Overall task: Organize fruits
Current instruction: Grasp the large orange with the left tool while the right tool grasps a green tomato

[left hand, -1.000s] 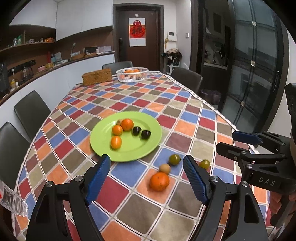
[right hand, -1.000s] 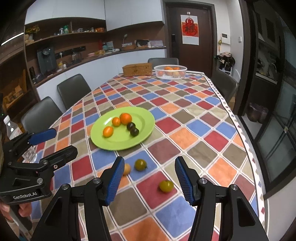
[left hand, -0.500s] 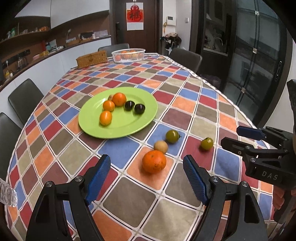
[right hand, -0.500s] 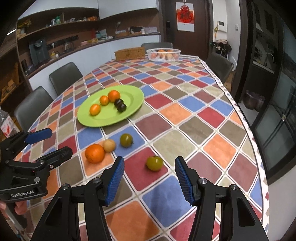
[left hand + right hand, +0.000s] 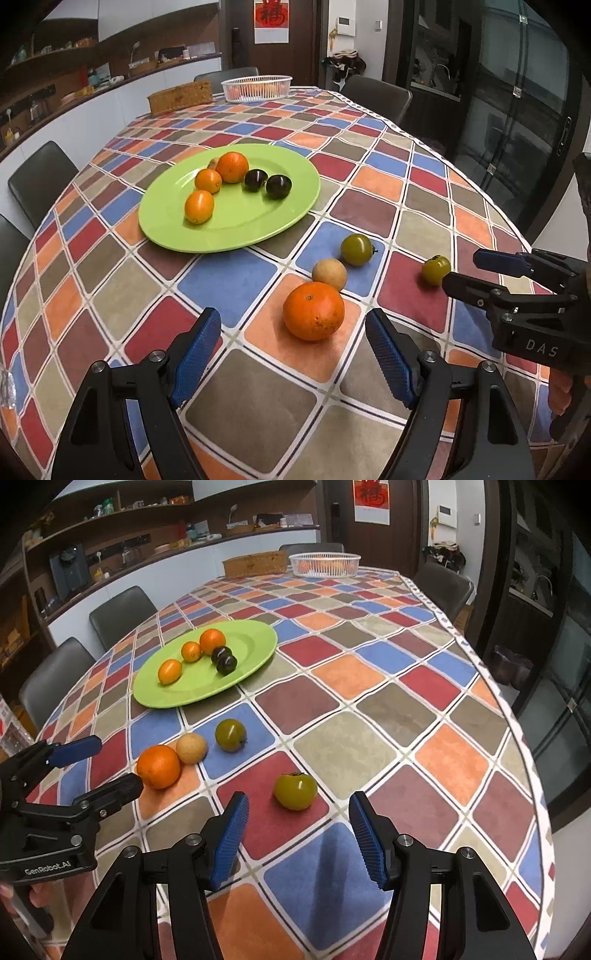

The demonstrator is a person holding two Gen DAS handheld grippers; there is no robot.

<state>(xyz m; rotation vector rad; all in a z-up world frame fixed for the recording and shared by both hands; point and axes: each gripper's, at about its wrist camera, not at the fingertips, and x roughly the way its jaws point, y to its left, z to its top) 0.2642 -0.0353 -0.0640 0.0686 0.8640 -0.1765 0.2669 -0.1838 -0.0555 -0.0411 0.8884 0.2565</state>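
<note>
A green plate [image 5: 236,229] [image 5: 251,642] holds three orange fruits and two dark plums [image 5: 278,186]. On the checked cloth lie a big orange [image 5: 313,311] [image 5: 158,766], a tan round fruit [image 5: 329,274] [image 5: 191,748] and two green persimmons: one by the tan fruit [image 5: 356,249] [image 5: 231,734], one apart to the right [image 5: 436,270] [image 5: 295,791]. My left gripper [image 5: 293,350] is open, just short of the big orange. My right gripper [image 5: 297,830] is open, just short of the lone persimmon. Each gripper shows in the other's view.
A white basket of oranges [image 5: 256,88] [image 5: 324,564] and a wicker box [image 5: 180,97] stand at the table's far end. Dark chairs [image 5: 37,177] [image 5: 122,609] line the left side and far end. The table edge runs along the right [image 5: 517,716].
Both grippers have moved forward and down toward the loose fruits, which now look larger and closer. Both stay open. No fruit has moved.
</note>
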